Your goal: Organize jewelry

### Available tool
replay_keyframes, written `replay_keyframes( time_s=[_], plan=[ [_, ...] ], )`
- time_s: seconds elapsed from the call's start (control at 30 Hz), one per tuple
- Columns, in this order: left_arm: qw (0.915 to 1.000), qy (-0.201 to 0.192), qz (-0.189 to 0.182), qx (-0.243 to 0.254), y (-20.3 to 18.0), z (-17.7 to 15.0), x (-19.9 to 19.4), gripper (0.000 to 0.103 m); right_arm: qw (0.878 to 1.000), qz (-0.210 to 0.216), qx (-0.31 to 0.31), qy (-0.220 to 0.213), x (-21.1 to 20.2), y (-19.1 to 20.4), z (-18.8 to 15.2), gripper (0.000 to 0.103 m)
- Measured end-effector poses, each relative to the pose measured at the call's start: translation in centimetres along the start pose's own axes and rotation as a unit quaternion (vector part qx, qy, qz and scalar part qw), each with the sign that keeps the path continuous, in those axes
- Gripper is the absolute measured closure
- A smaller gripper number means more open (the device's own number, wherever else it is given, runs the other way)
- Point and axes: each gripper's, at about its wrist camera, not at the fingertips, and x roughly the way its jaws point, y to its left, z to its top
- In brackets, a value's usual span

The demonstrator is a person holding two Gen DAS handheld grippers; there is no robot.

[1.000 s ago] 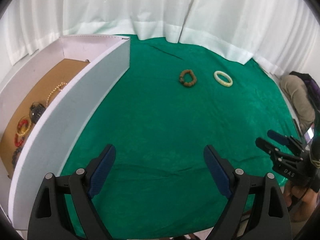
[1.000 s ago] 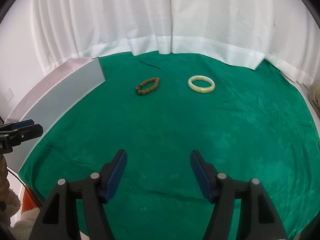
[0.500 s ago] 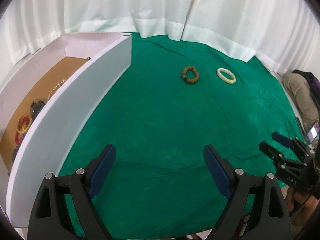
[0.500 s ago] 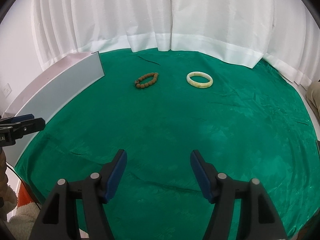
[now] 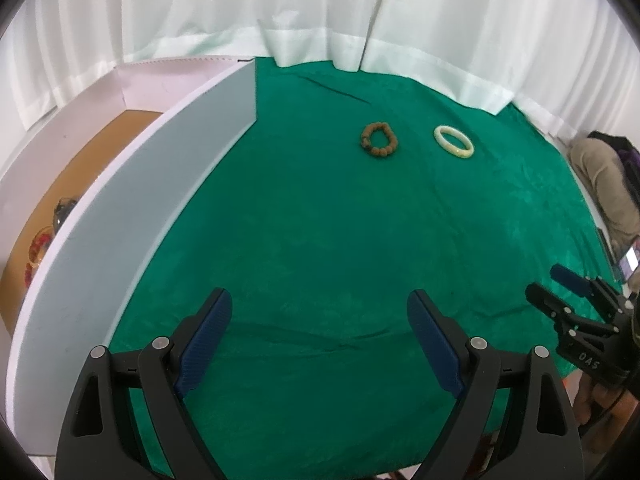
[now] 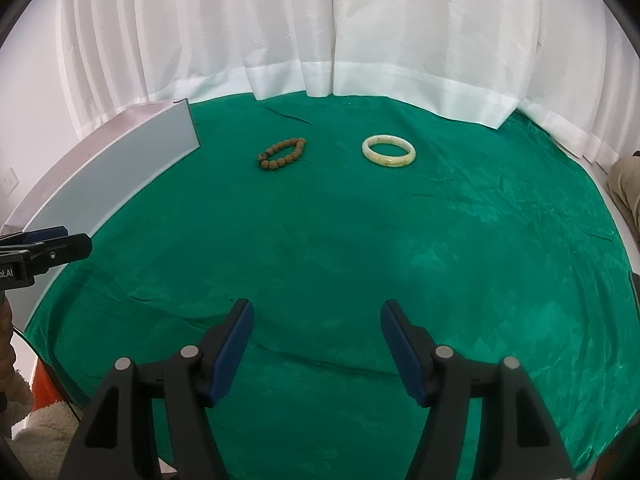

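Note:
A brown beaded bracelet [image 5: 378, 141] [image 6: 282, 153] and a pale jade bangle [image 5: 453, 141] [image 6: 388, 150] lie side by side on the green cloth [image 5: 320, 240] at the far side. A white box [image 5: 132, 184] [image 6: 116, 172] with a brown floor stands on the left and holds several pieces of jewelry [image 5: 40, 242]. My left gripper [image 5: 319, 330] is open and empty, low over the near cloth beside the box wall. My right gripper [image 6: 317, 330] is open and empty over the near cloth. Each gripper also shows at the edge of the other's view [image 5: 560, 286] [image 6: 60, 238].
White curtains [image 6: 320, 40] hang behind the round table. A person's leg and a phone [image 5: 630, 258] are at the far right. The table edge runs close under both grippers.
Both grippers have drawn back and risen slightly, so the bracelets sit a little farther off. Less of the box's inside shows in the left wrist view. Both stay open.

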Motion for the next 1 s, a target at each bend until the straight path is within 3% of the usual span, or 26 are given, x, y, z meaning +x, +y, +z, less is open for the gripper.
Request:
replay_keyframes(
  time_s=[1.0],
  plan=[
    [0.9995, 0.018, -0.005, 0.024, -3.0, 1.1, 2.5, 0.013, 0.999, -0.024, 0.037, 0.006, 0.7, -4.6, -0.6, 0.036]
  ],
)
